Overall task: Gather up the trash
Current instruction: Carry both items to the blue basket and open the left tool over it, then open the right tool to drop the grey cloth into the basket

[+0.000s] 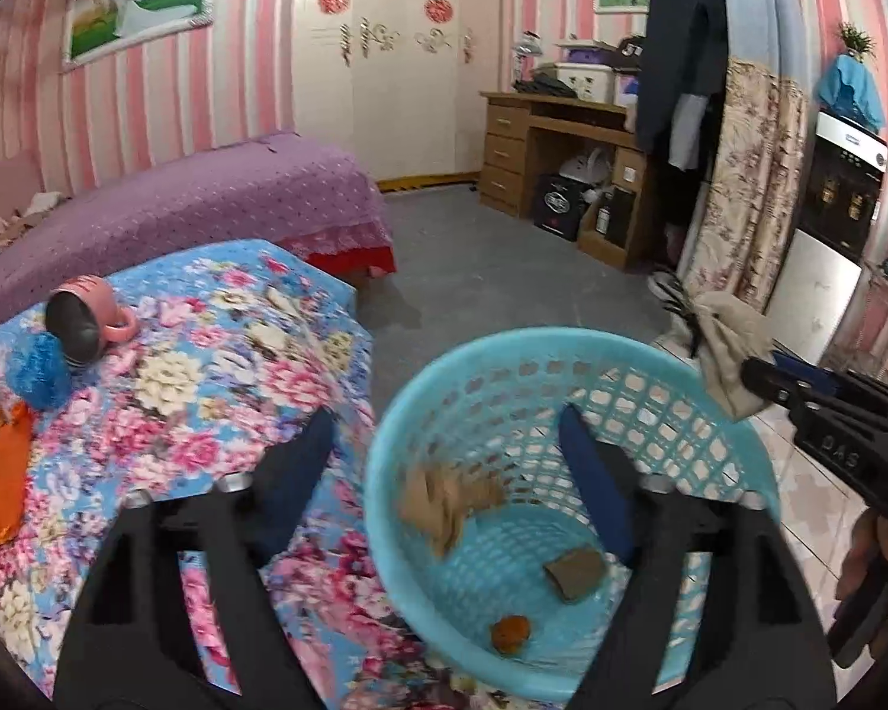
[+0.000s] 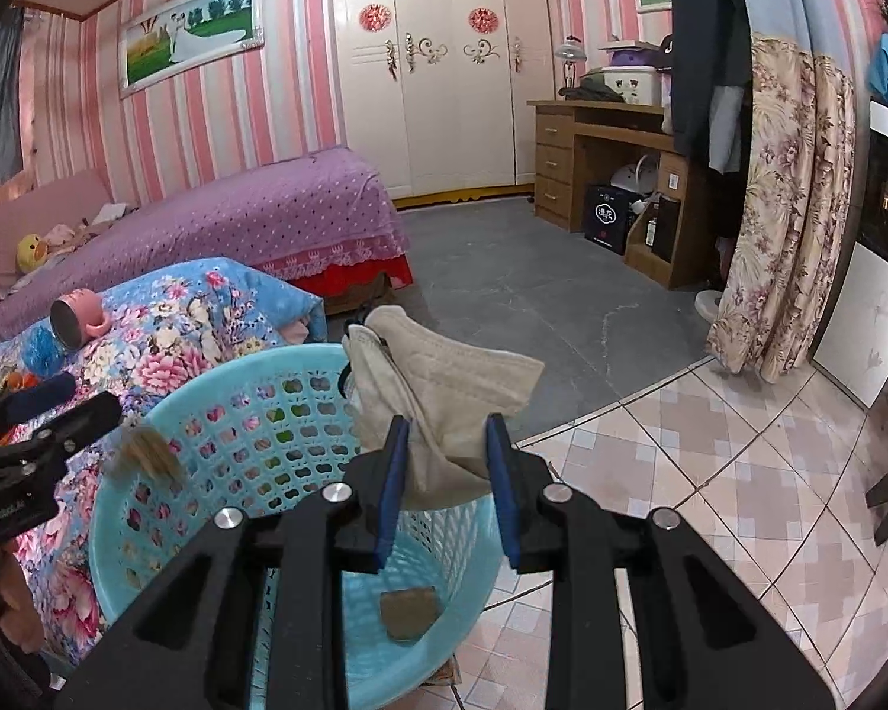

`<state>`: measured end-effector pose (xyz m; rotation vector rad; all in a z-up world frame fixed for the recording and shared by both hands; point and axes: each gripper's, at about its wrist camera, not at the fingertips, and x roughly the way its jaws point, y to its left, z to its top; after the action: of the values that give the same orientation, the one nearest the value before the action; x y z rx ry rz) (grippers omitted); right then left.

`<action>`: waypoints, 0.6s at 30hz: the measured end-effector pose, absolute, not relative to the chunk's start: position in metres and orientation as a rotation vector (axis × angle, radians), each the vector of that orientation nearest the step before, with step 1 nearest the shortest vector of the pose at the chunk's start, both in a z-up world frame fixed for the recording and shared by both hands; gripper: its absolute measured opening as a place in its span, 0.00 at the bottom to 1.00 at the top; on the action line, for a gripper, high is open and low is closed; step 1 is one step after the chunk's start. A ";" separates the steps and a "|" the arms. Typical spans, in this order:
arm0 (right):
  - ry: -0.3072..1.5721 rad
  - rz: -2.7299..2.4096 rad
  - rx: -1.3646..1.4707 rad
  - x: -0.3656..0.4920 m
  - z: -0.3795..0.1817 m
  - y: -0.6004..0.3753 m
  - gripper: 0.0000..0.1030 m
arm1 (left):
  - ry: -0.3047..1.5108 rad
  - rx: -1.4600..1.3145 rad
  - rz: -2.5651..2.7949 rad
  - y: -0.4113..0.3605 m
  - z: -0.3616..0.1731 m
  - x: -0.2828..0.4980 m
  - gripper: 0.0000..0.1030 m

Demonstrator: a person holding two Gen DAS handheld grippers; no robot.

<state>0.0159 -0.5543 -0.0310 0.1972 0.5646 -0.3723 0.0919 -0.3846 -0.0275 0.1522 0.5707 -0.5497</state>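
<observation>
A light blue plastic basket (image 1: pixel 704 414) (image 2: pixel 166 444) stands on the floor beside the flowered table. My left gripper (image 1: pixel 444 449) is open above the basket's left rim; a blurred brown paper scrap (image 1: pixel 438 503) (image 2: pixel 148 452) is in the air just below it, inside the basket. A brown cardboard bit (image 1: pixel 574 574) (image 2: pixel 408 612) and an orange lump (image 1: pixel 510 634) lie on the basket's bottom. My right gripper (image 2: pixel 447 432) (image 1: pixel 781 381) is shut on a beige face mask (image 2: pixel 438 390) (image 1: pixel 725 349), held over the basket's right rim.
The table with the blue flowered cloth (image 1: pixel 207 378) carries a tipped pink mug (image 1: pixel 92 319), a blue fuzzy ball (image 1: pixel 38 370) and an orange item (image 1: pixel 6 473). A purple bed (image 1: pixel 177 201), a wooden desk (image 1: pixel 556 148), a flowered curtain (image 2: pixel 781 207) and tiled floor (image 2: pixel 710 473) surround it.
</observation>
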 end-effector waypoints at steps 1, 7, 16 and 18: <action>0.561 -0.373 0.197 0.015 -0.031 -0.555 0.26 | 0.569 0.155 -0.542 -0.381 -0.026 0.094 0.79; 0.531 -0.381 0.226 0.010 -0.031 -0.553 0.27 | 0.537 0.135 -0.464 -0.349 -0.016 0.103 0.92; 0.531 -0.382 0.203 0.024 -0.033 -0.532 0.35 | 0.549 0.066 -0.402 -0.307 -0.008 0.111 0.94; 0.527 -0.393 0.201 0.025 -0.033 -0.530 0.52 | 0.536 0.071 -0.392 -0.302 -0.006 0.109 0.94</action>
<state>0.0250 -0.5302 -0.0331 0.2007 0.5271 -0.3930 0.1094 -0.3016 -0.0060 0.0712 0.5364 -0.3923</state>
